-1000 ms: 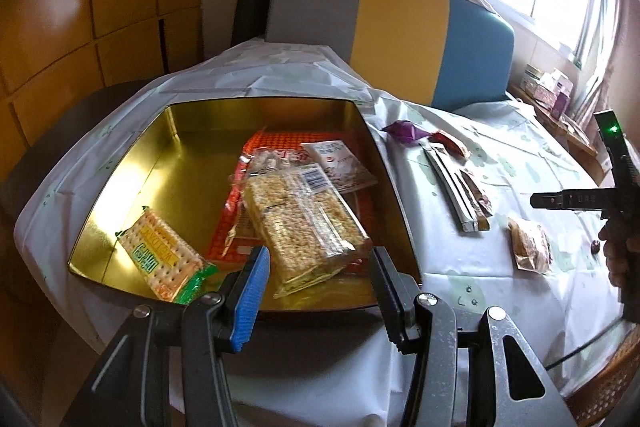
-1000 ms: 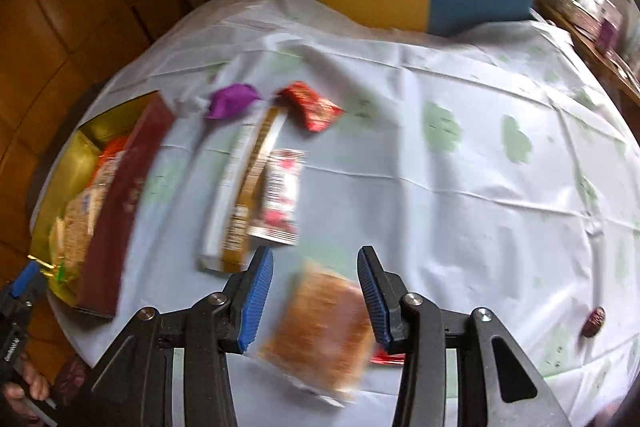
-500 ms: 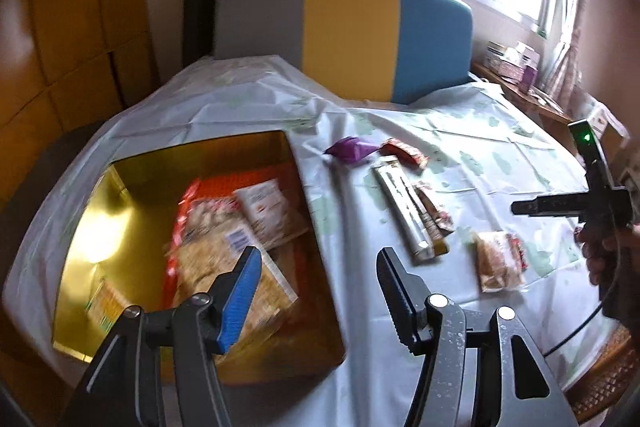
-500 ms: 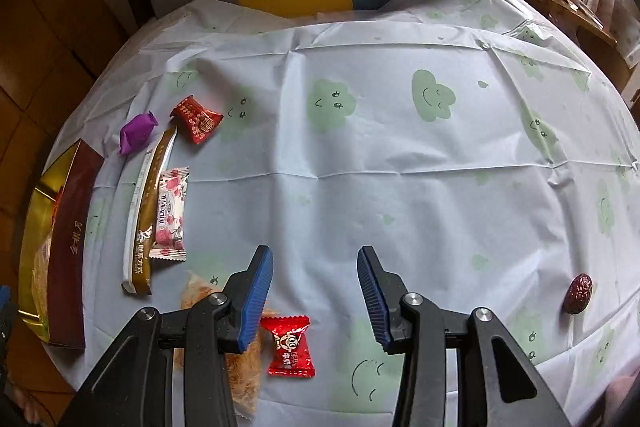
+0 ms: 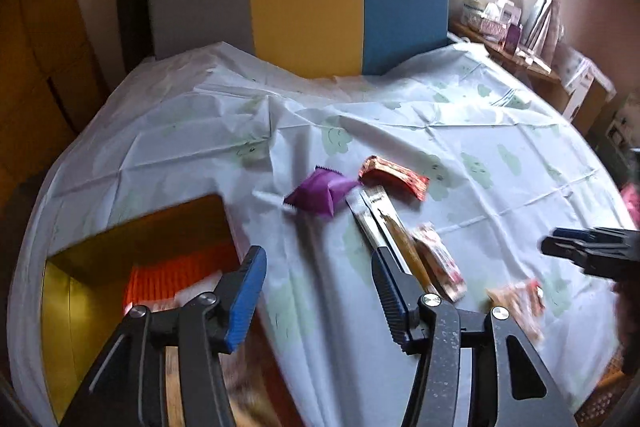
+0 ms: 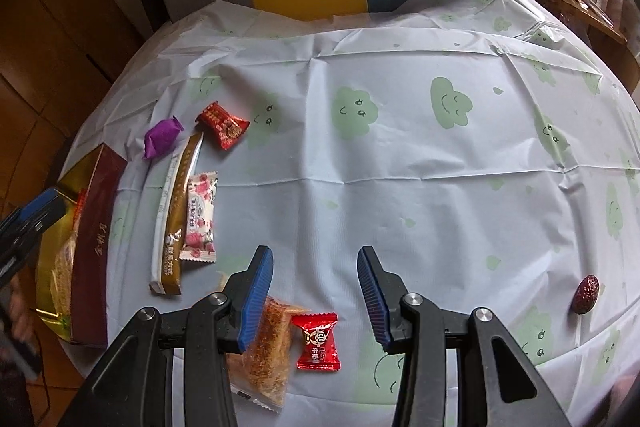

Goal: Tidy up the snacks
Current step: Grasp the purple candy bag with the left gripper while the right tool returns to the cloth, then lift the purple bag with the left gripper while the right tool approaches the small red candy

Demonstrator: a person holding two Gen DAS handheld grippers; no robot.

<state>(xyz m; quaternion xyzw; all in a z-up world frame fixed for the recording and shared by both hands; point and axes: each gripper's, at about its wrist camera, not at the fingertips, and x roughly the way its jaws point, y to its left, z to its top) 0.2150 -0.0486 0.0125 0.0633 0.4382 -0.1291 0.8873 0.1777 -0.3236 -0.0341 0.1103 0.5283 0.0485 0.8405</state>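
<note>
Left gripper (image 5: 318, 291) has swung off the gold box (image 6: 90, 247) at the table's left edge toward the loose snacks; right gripper (image 6: 316, 297) hovers over the red candy (image 6: 317, 341). Both jaws apart, empty, so next pick's coming.

Left gripper (image 5: 318, 291): black matte frame, round silver screws at the finger pivots, one finger faced with a ribbed blue pad (image 5: 246, 297), the other pad dark. Right gripper (image 6: 316, 297): identical black frame with silver screws, both fingers carrying ribbed blue pads (image 6: 256, 297).
</note>
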